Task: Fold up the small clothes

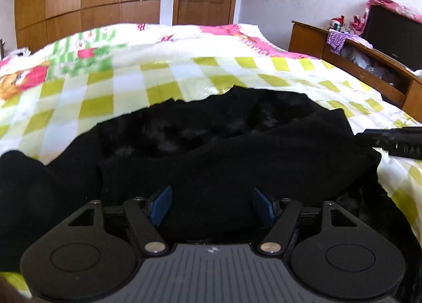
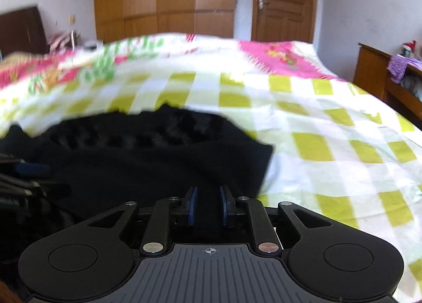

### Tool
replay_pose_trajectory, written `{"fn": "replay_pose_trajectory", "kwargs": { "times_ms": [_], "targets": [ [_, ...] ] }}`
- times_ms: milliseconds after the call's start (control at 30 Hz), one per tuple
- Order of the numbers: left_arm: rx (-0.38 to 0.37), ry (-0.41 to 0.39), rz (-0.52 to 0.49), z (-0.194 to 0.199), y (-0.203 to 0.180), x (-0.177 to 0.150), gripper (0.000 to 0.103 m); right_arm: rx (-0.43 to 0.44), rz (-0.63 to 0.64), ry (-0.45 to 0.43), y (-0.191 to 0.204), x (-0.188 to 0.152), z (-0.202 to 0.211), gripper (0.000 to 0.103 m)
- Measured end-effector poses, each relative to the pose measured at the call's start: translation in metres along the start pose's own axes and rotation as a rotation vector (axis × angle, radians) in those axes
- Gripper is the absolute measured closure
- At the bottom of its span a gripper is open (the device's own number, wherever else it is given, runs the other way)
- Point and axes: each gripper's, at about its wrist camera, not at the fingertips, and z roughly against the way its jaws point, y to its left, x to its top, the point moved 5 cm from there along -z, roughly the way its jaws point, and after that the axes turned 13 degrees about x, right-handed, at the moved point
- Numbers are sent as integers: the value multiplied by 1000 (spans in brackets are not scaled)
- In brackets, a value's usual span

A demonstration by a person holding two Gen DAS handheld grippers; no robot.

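Black garment point(image 1: 224, 150) lies bunched at near edge of checked bedspread point(image 1: 158, 84). Left gripper point(image 1: 211, 205) spread wide above it; right gripper point(image 2: 208, 205) narrowly parted, grasping nothing. Bedspread beyond bare.

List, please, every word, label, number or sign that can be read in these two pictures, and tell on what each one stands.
No text reads for certain.
Pale letters on the right gripper body: too blurred to read.
Round crosshair mark, not text, on the left gripper base.
Same crosshair mark on the right gripper's base in its own view.
Cartoon prints on the bedsheet: no readable words.
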Motion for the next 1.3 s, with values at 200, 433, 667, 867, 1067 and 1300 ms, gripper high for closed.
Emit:
{"fn": "replay_pose_trajectory", "kwargs": {
  "times_ms": [200, 433, 667, 867, 1067, 1300],
  "targets": [
    [-21, -33, -85, 13, -13, 0, 23, -18, -62, -20, -32, -1, 26, 78],
    [9, 15, -81, -4, -7, 0, 21, -51, 193, 54, -3, -38, 37, 78],
    [119, 4, -130, -3, 14, 3, 21, -26, 134, 58, -7, -37, 19, 75],
    [136, -8, -139, 19, 26, -10, 21, -68, 240, 21, 14, -31, 51, 75],
    [129, -26, -72, 35, 31, -30, 21, 121, 321, -16, 70, 6, 39, 75],
    [110, -49, 67, 24, 37, -45, 21, 488, 365, 94, 152, 55, -75, 75]
  ]
}}
